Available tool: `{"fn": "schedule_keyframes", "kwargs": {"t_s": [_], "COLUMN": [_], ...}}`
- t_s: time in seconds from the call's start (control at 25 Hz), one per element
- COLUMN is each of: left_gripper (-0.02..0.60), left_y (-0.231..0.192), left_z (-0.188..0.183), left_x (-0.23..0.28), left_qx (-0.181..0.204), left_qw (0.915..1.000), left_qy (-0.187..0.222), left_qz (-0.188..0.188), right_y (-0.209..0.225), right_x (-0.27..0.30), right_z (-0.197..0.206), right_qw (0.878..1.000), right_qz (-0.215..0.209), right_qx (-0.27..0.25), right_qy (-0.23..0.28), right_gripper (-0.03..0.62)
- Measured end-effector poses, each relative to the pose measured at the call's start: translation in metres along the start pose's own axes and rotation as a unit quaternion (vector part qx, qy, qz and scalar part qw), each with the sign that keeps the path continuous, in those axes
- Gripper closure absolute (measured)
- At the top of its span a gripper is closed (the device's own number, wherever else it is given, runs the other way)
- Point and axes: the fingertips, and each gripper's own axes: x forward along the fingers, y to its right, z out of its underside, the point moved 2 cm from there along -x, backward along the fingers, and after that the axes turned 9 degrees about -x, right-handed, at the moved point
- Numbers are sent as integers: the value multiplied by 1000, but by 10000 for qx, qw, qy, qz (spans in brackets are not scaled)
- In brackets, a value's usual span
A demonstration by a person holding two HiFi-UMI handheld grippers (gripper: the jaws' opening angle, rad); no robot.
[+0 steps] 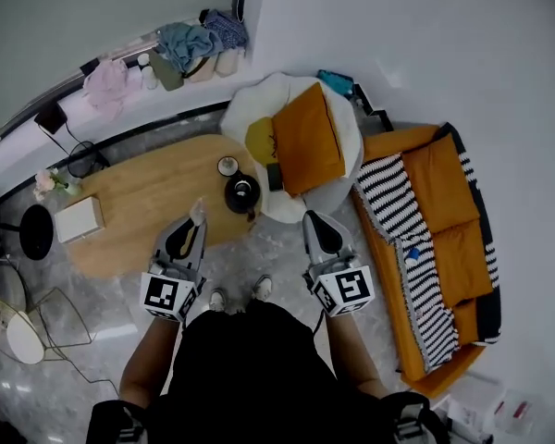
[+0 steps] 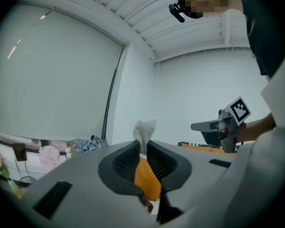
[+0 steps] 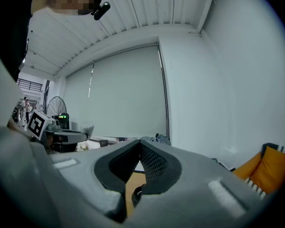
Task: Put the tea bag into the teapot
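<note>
closest to us, our left gripper [image 2: 143, 144] has its jaws drawn almost together on the tea bag [image 2: 145, 128], whose pale, crumpled top sticks up past the ribbed pads. from the head view, that gripper [image 1: 196, 224] points toward the wooden table [image 1: 139, 197], and the tea bag [image 1: 198, 211] sits at its tip over the table's near edge. it is off to the left of the teapot [image 1: 241, 192] and not touching it. our right gripper [image 3: 139, 146] has its jaws closed tip to tip with nothing pinched between them. in the head view it [image 1: 313, 216] hangs past the table's right end, well apart from the teapot. the teapot is black and stands upright near the table's right end, with a small cup [image 1: 228, 166] just behind it. farther left on the table lies a pale box [image 1: 79, 218]. beyond the teapot is a white armchair [image 1: 259, 109] with an orange cushion [image 1: 307, 137]. an orange sofa [image 1: 444, 211] with a striped throw runs along the right side.
</note>
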Motion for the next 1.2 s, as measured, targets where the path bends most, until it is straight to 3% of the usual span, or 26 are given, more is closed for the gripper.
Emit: {"fn": "schedule_keyframes", "kwargs": {"t_s": [0.32,1.0,1.2], "left_gripper": [543,543,543], "left_y": [-15,-36,-54], "left_z": [42,122,162], "left_x": [15,60,68], "left_qx": [-143,-169,-187], "left_qw": [9975,9948,9922], "left_qy": [-607,-951,-1153], "left_qz": [-321,-323,-440], "right_y": [5,-12,-26], "right_x": [19,46,64], "right_z": [38,133,162], "right_qw": [9988,9956,9946], "right_qz": [-296,-576,-639], "right_qx": [155,386,690], "right_qy": [-355,-628,-439], "right_gripper": [589,589,589]}}
